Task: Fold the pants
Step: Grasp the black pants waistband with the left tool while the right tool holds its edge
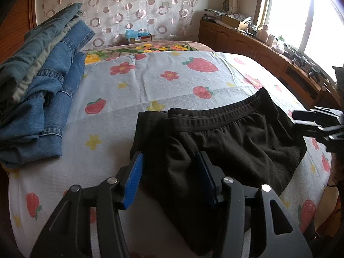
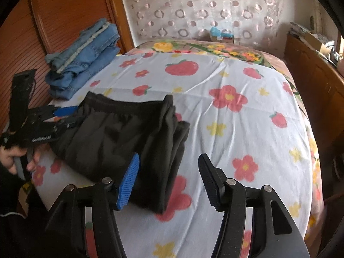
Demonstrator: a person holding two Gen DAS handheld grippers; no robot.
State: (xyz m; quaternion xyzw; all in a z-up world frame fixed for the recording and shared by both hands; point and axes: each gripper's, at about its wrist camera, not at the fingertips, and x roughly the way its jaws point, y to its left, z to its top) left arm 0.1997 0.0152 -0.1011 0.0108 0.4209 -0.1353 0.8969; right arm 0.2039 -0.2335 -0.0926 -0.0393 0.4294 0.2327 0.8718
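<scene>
The folded black cotton pants [image 1: 219,144] lie on the strawberry-print bed sheet [image 1: 150,81], under and ahead of both pairs of fingers. A risk, as I judge it: closing now could pinch only the top layer and drag the fold apart. The left gripper [image 1: 172,178] points steeply down, fingers wide, straddling cloth without pressing. The right gripper [image 2: 167,178] tilts likewise, fingers wide, at the pants' edge.
</scene>
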